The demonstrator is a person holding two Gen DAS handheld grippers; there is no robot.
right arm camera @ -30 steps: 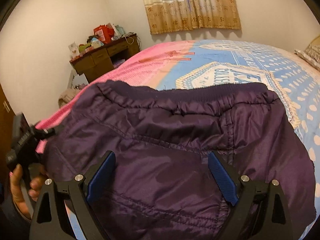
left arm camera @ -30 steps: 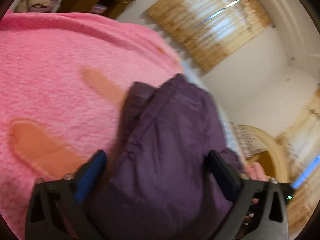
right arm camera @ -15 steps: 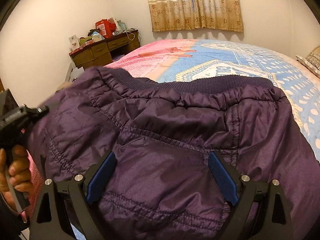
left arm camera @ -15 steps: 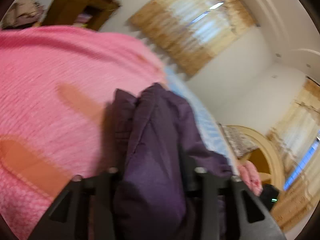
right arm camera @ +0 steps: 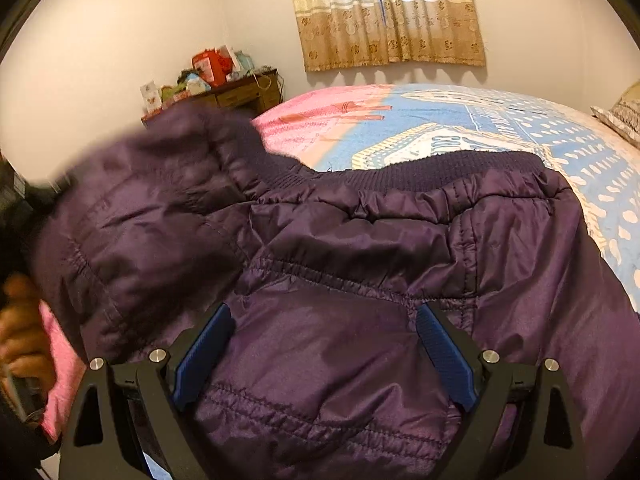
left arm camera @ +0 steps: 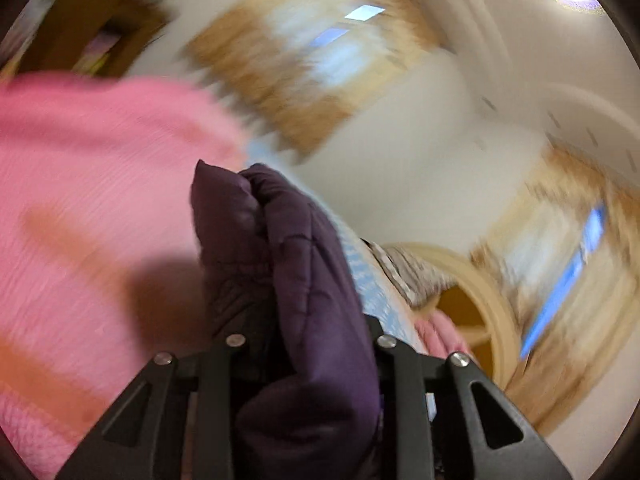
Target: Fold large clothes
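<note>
A dark purple padded jacket lies on the bed, its ribbed hem toward the far side. In the left wrist view a thick bunch of the jacket stands between the jaws of my left gripper. Those jaws are closing and press on the fabric from both sides, with the corner lifted off the pink bedspread. My right gripper is open, its blue pads wide apart low over the jacket's back and not pinching it. The jacket's left side rises blurred toward a hand.
The bed cover is pink on the left and blue-and-white on the right. A cluttered wooden desk stands by the far wall under a curtained window. A pillow and a curved headboard lie on the right.
My left gripper's jaws went from wide apart to pinching the jacket corner, then rose and rolled with it. The jacket's left side lifted in the right wrist view. The right gripper stayed put.
</note>
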